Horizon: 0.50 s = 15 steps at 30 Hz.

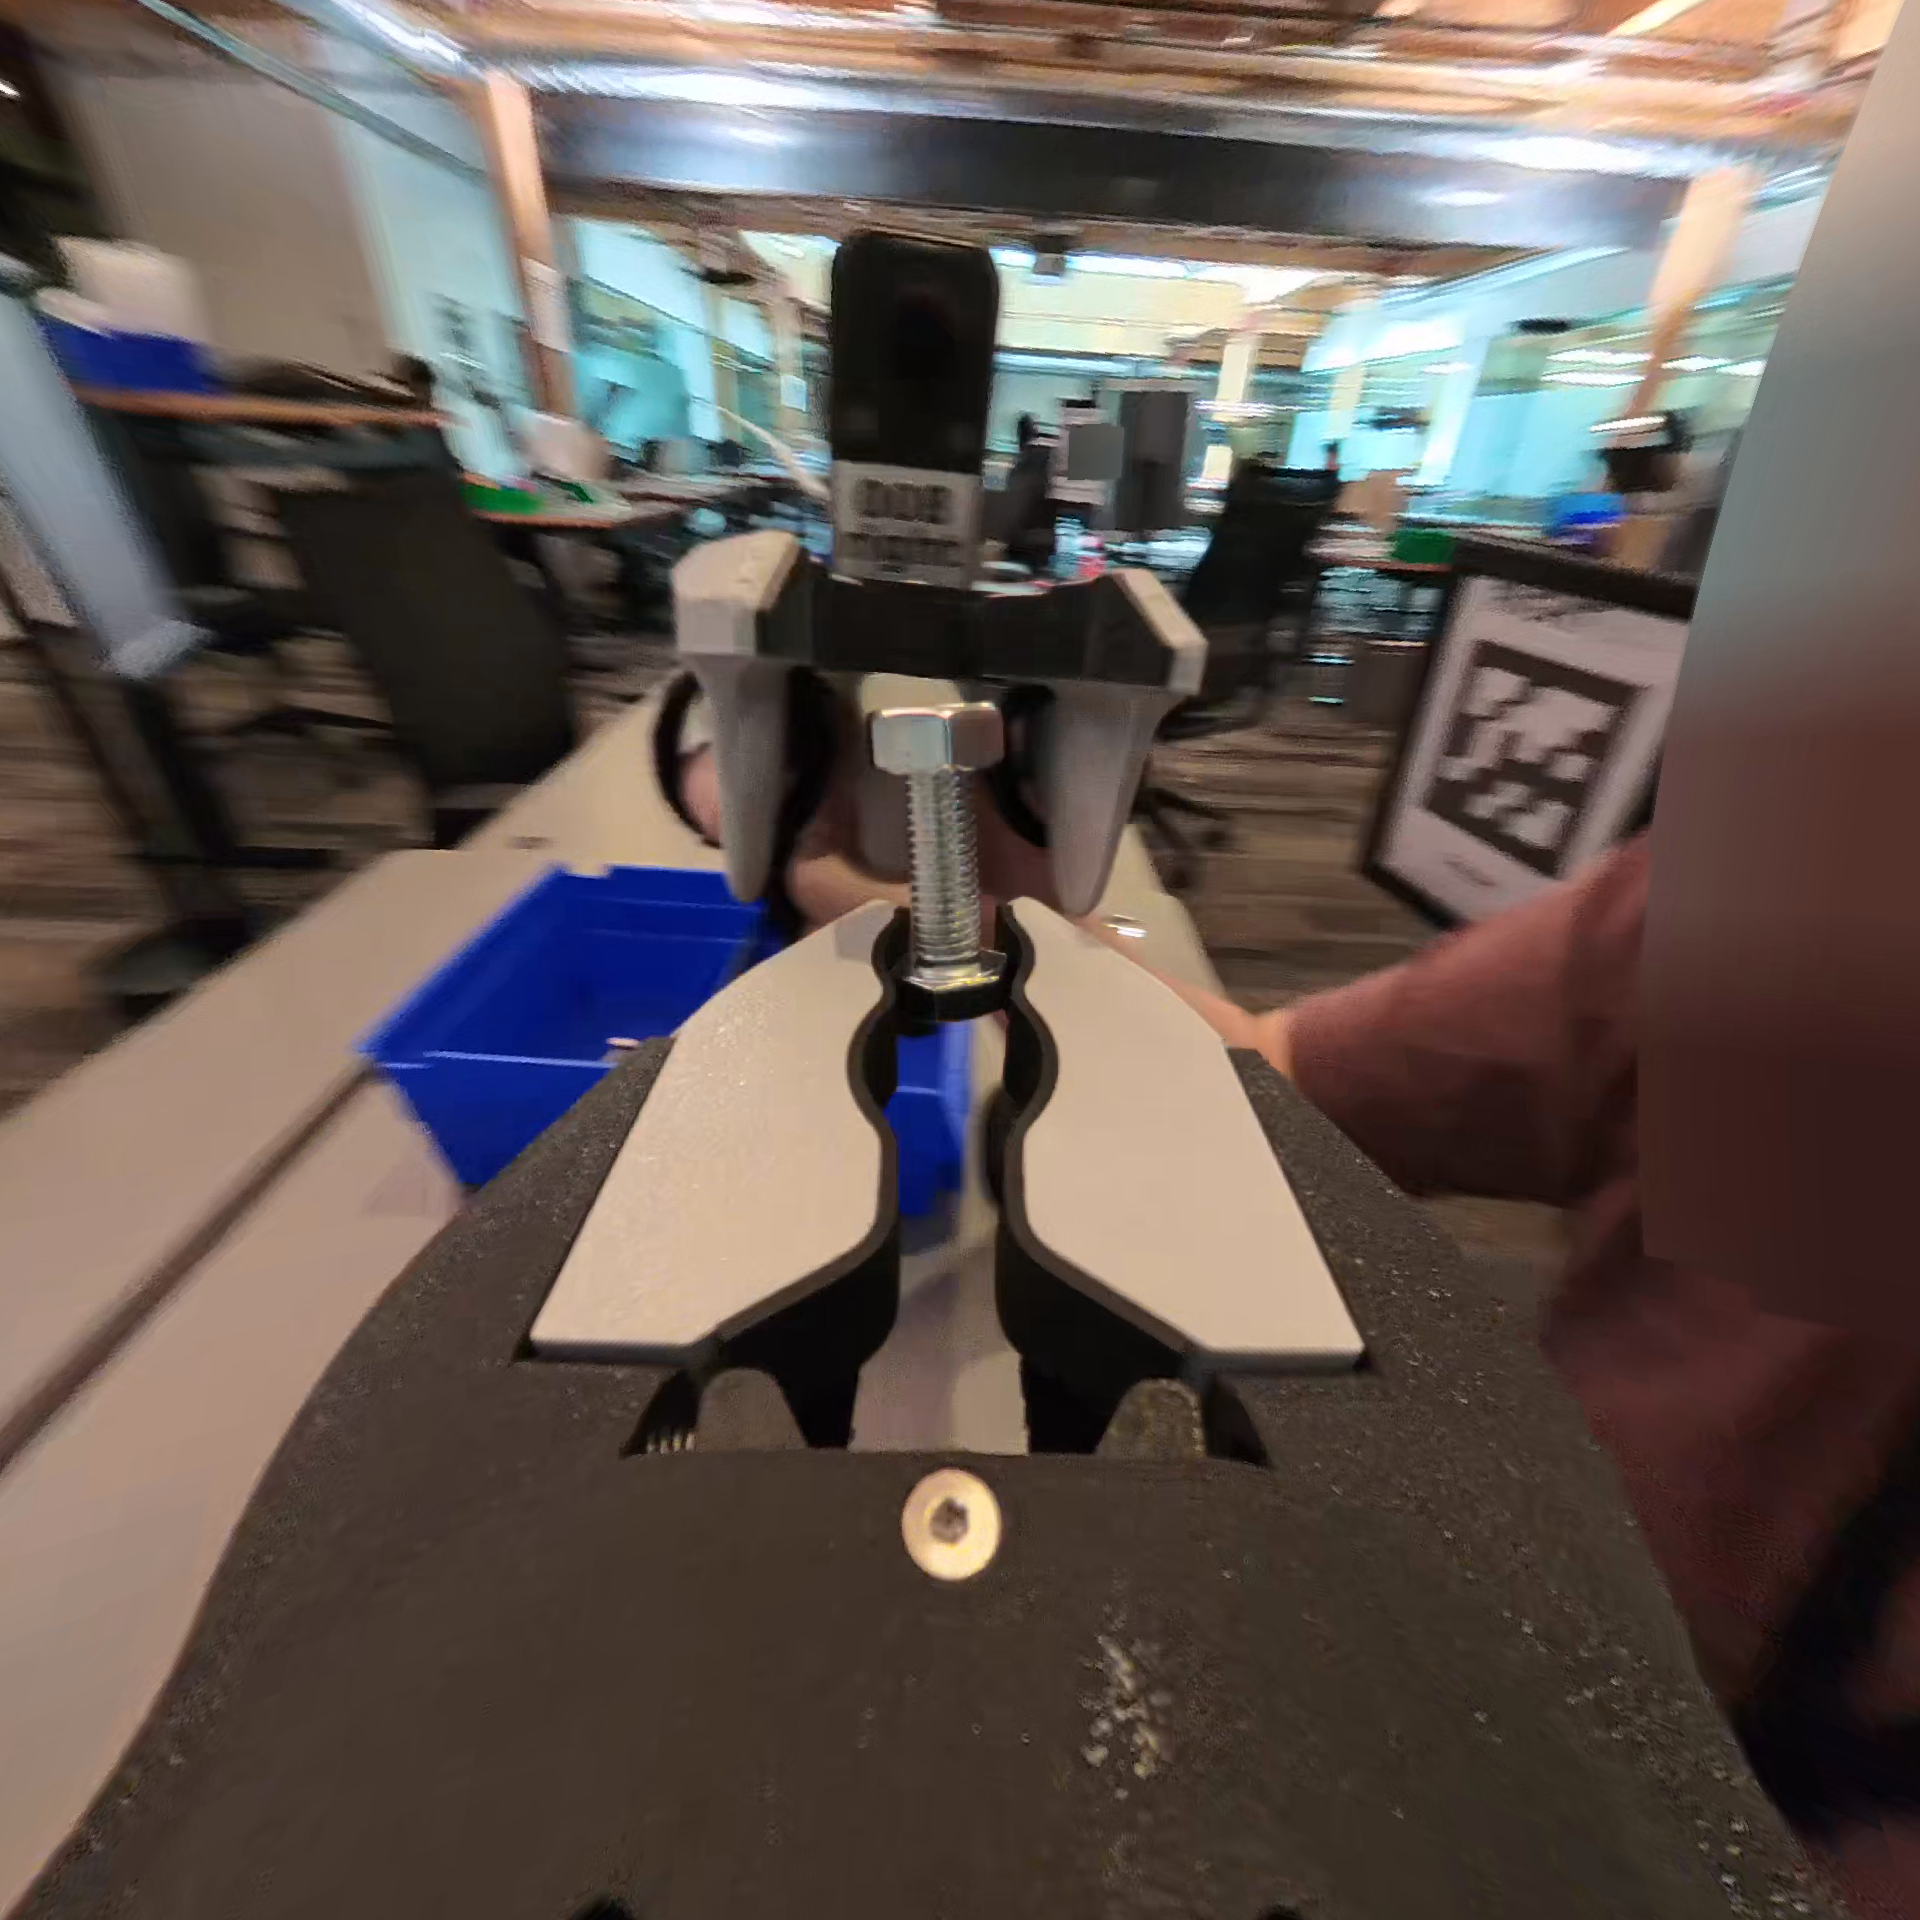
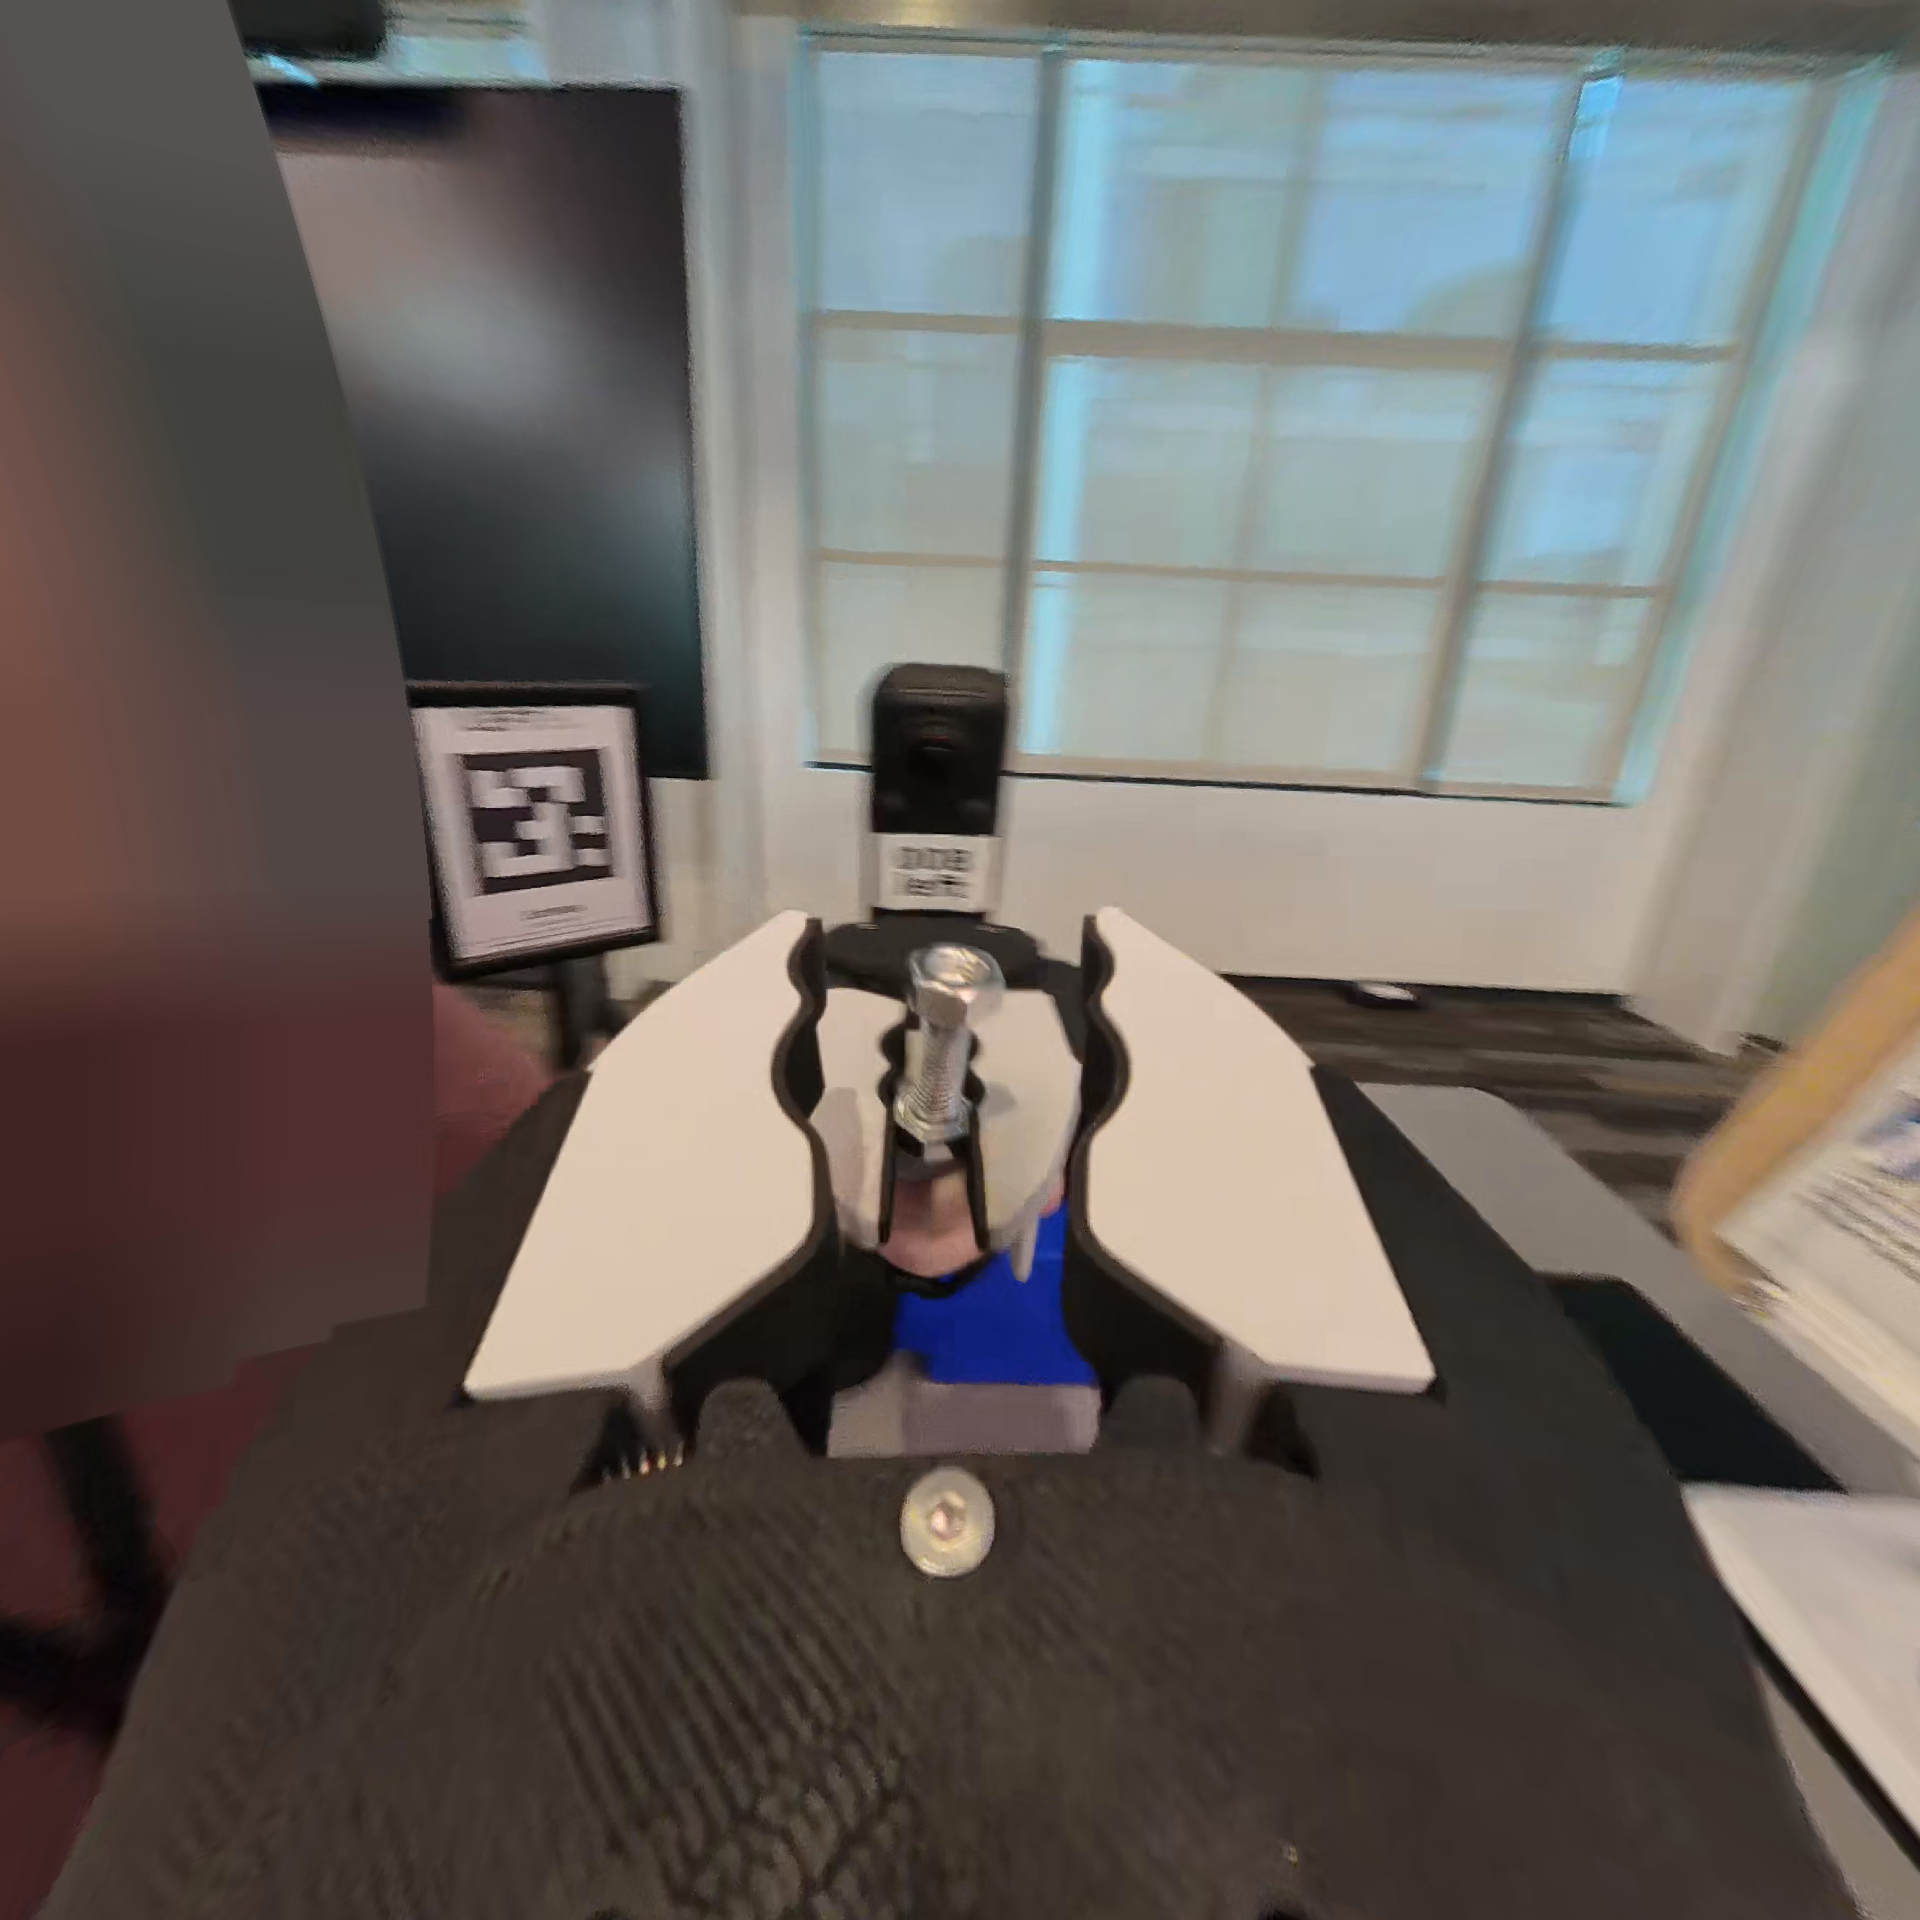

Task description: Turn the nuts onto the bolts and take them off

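Each gripper has a rough black body, grainy like foam, with a silver hex-socket screw (image 1: 951, 1524) sunk in its middle. The left gripper (image 1: 943, 971) carries two flat pale-grey fingers (image 1: 748, 1143) with wavy black inner edges. The right gripper (image 2: 940, 1049) has the same build, with a black camera block bearing a white label. The person wears a maroon sleeve (image 1: 1475, 1049).

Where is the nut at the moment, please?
In both wrist views the nut sits centrally at the bolt's lower end, pinched by the left gripper, above the blue bin.
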### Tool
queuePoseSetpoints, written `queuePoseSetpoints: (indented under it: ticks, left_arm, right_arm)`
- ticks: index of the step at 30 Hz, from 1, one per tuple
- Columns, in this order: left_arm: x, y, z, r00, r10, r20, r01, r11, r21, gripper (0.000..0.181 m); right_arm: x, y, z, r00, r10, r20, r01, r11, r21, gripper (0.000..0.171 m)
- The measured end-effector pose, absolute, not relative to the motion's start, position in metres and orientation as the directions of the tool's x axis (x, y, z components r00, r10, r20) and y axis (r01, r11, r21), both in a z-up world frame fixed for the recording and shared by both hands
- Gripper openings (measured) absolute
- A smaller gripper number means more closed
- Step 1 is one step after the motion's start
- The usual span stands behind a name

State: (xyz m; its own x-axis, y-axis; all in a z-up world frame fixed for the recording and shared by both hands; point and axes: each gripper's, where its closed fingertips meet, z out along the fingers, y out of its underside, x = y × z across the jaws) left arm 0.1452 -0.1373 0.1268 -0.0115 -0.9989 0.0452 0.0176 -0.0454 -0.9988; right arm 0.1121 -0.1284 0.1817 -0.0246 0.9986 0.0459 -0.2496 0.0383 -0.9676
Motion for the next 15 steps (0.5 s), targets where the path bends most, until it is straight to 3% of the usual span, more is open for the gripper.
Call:
queuePoseSetpoints:
  ticks: [1, 6, 10, 15]
  left_arm:
    - [0.143, -0.129, 0.13, 0.063, -0.998, 0.008, 0.038, -0.006, -0.999, 0.015]
    - [0.135, -0.11, 0.135, 0.26, -0.962, -0.083, 0.03, 0.094, -0.995, 0.015]
    - [0.131, -0.101, 0.134, 0.351, -0.926, -0.137, 0.004, 0.148, -0.989, 0.015]
    - [0.13, -0.097, 0.132, 0.398, -0.899, -0.184, -0.039, 0.183, -0.982, 0.015]
  right_arm:
    - [0.112, -0.121, 0.182, 0.059, 0.997, 0.052, -0.23, 0.064, -0.971, 0.047]
    - [0.109, -0.103, 0.177, 0.311, 0.946, 0.092, -0.132, 0.138, -0.982, 0.043]
    - [0.101, -0.104, 0.172, 0.337, 0.939, 0.068, -0.107, 0.11, -0.988, 0.04]
    - [0.099, -0.104, 0.168, 0.29, 0.957, -0.014, -0.138, 0.027, -0.99, 0.018]
